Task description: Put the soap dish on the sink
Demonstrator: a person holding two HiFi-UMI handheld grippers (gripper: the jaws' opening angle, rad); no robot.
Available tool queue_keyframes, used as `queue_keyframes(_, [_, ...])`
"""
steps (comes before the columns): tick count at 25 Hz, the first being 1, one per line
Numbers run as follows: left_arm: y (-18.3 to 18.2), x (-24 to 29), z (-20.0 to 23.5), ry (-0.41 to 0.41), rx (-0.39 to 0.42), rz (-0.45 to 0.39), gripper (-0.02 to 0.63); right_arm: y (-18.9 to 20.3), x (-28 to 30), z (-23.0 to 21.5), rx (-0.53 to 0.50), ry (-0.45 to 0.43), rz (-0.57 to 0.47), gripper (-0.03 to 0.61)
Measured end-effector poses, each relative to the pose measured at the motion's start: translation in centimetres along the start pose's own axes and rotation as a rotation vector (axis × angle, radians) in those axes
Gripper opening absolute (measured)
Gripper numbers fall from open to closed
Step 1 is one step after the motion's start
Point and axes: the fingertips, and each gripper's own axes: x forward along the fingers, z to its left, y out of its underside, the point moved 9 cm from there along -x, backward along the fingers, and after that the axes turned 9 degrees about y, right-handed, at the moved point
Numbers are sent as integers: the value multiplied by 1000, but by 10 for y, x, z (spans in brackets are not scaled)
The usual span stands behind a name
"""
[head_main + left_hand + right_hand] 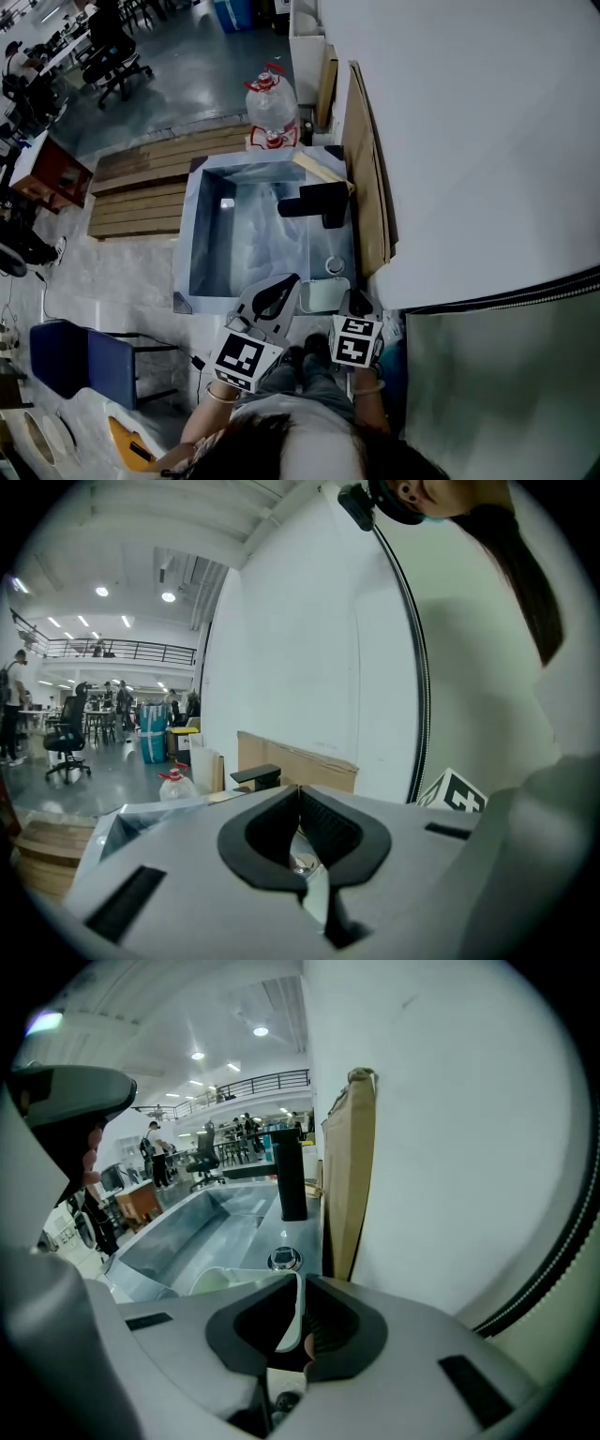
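R gripper: right gripper (pixel 303 1283) clamped on the thin rim of the pale green plastic soap dish (pixel 230 1281), one edge pinched only, rest sticking out to the left
L gripper: left gripper (pixel 300 794) jaws pressed together, nothing in them, parked just beside the dish at the front rim
Dish location: at the near-right corner ledge of the stainless steel sink (pixel 183 239), close to the round chrome knob (pixel 284 1259), black block-shaped faucet (pixel 292 1180) farther back; can't tell if bottom touching ledge yet
Risk 1: prob the biggest, edge-only pinch, so easy pivot or slip-out w/ any wrist twist
Risk 2: early release w/ part of dish over the basin = slide into the basin, or off the front edge
Risk 3: narrow-looking ledge + chrome knob in the way, so a bump there = dish left tilted
Risk 4: brown cardboard sheet (pixel 352 1166) right beside ledge, possible snag for gripper body on the way out
Fix imo: lower flat, check for a steady sit, then release slow
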Motion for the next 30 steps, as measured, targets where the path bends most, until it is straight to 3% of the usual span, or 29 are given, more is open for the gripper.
queue_keyframes(14, [-4,-16,-12,-78,14,-51,9,-14,-28,2,-116,-22,-139,32])
queue_keyframes(30, [-8,-66,-34,-53,29,-107,9,-16,-91,15,-48,-42,-326,27])
